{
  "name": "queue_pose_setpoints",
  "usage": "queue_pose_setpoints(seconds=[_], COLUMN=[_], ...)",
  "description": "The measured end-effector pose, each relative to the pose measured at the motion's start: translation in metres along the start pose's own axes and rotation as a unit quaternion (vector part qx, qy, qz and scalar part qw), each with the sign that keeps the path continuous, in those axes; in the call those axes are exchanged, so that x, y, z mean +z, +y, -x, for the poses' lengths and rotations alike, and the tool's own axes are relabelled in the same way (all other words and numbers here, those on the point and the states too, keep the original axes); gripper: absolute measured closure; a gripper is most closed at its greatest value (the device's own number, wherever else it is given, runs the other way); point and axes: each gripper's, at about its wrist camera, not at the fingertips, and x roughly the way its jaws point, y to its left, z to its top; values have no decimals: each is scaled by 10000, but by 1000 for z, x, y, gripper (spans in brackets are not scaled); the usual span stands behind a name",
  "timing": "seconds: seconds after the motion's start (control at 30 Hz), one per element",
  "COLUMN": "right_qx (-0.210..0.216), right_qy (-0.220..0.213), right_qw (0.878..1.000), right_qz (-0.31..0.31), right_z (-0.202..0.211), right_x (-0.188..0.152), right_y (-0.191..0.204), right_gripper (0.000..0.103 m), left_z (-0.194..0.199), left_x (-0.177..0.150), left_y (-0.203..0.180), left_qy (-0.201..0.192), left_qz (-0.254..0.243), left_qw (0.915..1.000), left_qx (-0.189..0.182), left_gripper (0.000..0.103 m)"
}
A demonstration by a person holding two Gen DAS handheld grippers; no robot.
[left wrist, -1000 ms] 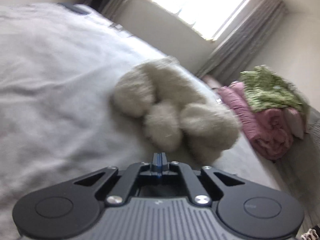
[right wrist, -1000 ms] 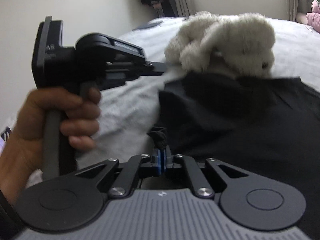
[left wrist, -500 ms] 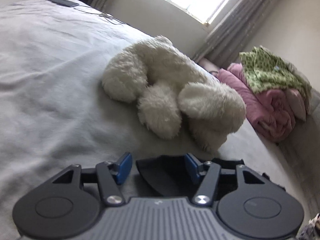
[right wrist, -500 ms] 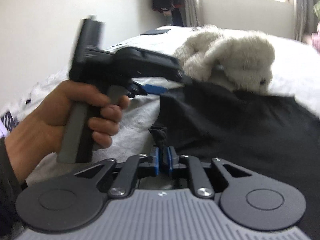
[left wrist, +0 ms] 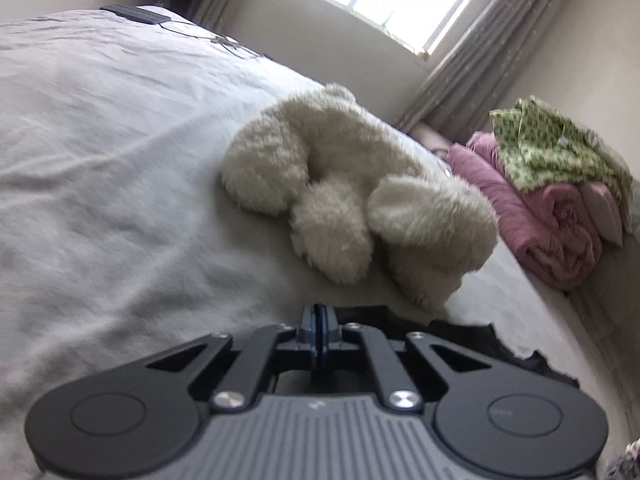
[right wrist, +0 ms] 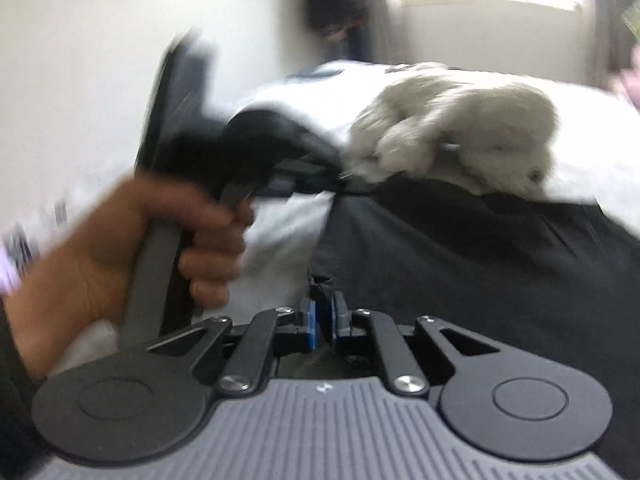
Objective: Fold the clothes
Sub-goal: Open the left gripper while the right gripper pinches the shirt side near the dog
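Note:
A black garment lies spread on the pale bed, its far edge against a white plush toy. In the right wrist view my right gripper holds a bunched corner of the garment between its blue pads, and its jaws are closing on it. A hand holds my left gripper, blurred, with its tip at the garment's far left corner, where the cloth lifts. In the left wrist view the left gripper is shut, with the black garment showing just behind and right of its fingers.
The white plush toy lies close ahead of the left gripper. A rolled pink blanket with green patterned cloth on top sits at the right by the curtains. A dark flat device lies at the bed's far end.
The left jaws opened over the black garment's edge and have shut again. The right jaws parted slightly around the cloth bunch and have narrowed. The left gripper shifted toward the garment's corner.

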Motion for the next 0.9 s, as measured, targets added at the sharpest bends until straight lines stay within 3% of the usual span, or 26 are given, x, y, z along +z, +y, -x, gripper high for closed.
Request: queue_pose_setpoints(seconds=[0.1, 0.27, 0.5, 0.8, 0.83, 0.9], right_qx=[259, 524, 697, 521, 470, 357], right_qy=[-433, -902, -1379, -1743, -1731, -1610], right_qw=[9924, 9716, 9240, 8796, 8802, 8931], right_qz=[-1120, -2126, -3498, -4394, -4394, -4186], right_z=[22, 45, 64, 101, 103, 105], right_x=[-6, -18, -38, -57, -59, -59], right_y=[-24, -43, -69, -107, -109, -111], right_gripper=[95, 96, 96, 100, 100, 99], left_z=[5, 20, 31, 10, 8, 4], left_x=[3, 11, 18, 7, 4, -1], left_y=[-9, -33, -90, -157, -163, -174], left_qy=[-110, -424, -540, -347, -316, -251], left_qz=[-29, -61, -586, -1216, -1268, -1385], left_qw=[9999, 9990, 9963, 9913, 9907, 9893], left_qx=[53, -89, -309, -357, -381, -392], left_gripper=[101, 101, 101, 101, 101, 101])
